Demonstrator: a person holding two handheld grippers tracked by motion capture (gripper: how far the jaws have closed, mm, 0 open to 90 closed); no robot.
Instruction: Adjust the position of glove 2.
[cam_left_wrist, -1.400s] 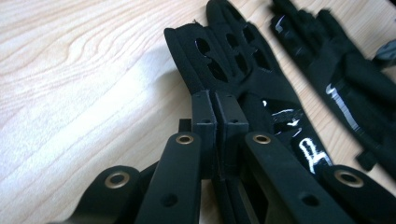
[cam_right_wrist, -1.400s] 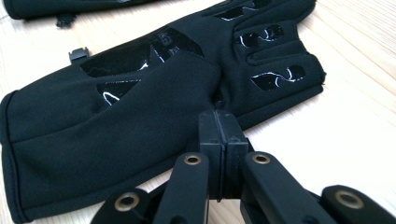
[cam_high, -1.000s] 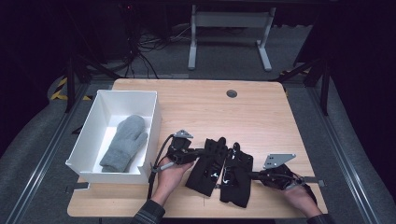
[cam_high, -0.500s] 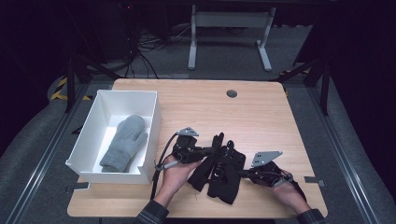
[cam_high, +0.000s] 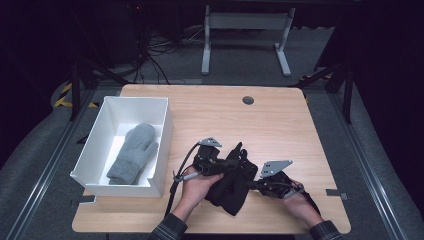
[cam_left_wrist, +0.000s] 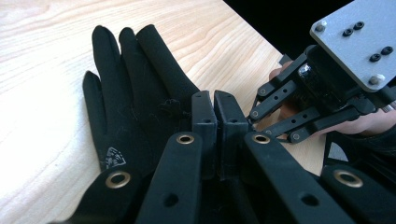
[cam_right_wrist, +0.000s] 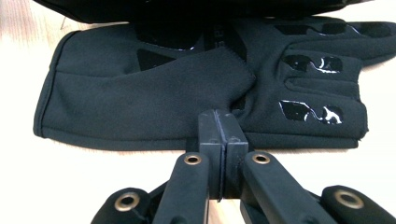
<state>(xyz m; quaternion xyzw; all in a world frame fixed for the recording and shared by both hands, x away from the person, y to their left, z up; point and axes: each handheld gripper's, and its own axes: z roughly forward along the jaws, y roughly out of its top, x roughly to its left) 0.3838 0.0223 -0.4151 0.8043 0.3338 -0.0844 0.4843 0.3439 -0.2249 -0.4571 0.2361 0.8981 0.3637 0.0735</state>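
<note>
At the near edge of the wooden table, a pair of black gloves lies between the person's two hands. The left gripper has its jaws closed tight, pinching one glove's fabric, and the right gripper is pinched shut on an edge of the other. Over on the left, a grey mitten sits inside a white box.

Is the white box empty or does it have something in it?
Not empty. The white box holds one grey mitten, lying flat on its bottom.
</note>
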